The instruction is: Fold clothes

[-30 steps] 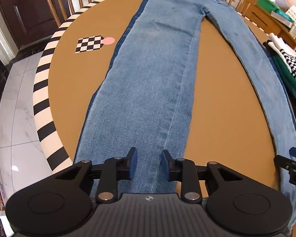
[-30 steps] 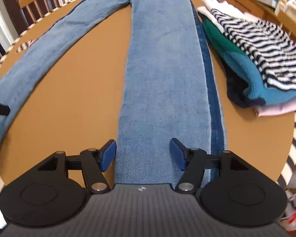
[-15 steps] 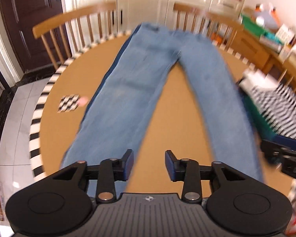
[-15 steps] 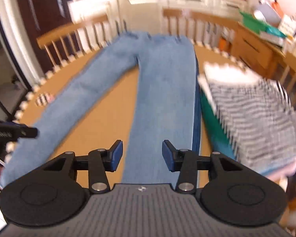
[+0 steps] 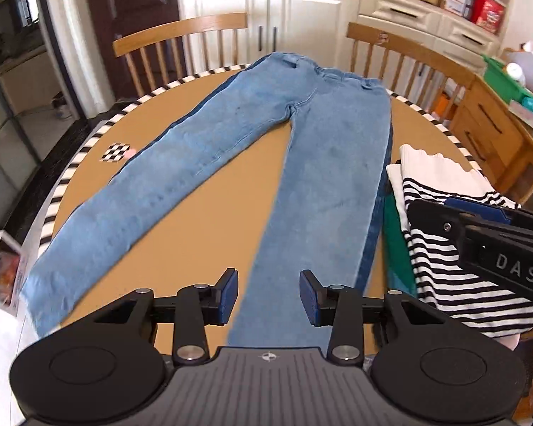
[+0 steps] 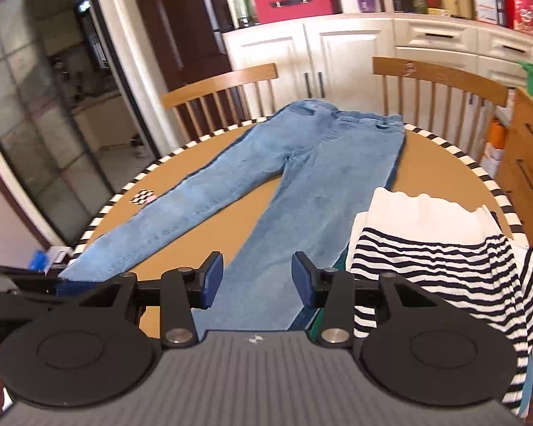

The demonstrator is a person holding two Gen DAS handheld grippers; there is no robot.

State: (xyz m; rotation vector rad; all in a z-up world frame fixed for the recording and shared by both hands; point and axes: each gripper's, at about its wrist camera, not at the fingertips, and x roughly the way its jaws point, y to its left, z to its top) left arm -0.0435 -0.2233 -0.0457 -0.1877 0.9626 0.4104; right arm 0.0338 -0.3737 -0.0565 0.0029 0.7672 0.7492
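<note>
Both grippers (image 5: 268, 296) (image 6: 256, 284) now higher above the jeans (image 5: 312, 191), jaws apart.

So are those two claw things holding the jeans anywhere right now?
No. The left gripper and right gripper are both open above the jeans, holding nothing.

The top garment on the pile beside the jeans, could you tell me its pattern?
Black-and-white stripes below a plain white band, clearest in the right wrist view.

You're working in a home dining room: a round table (image 5: 202, 245) with a striped rim, wooden spindle-back chairs (image 6: 220, 88) pulled up to it, cream cabinets (image 6: 337, 49) topped with jars and boxes (image 6: 486, 3), and a dark wooden door (image 5: 131, 7) behind.
</note>
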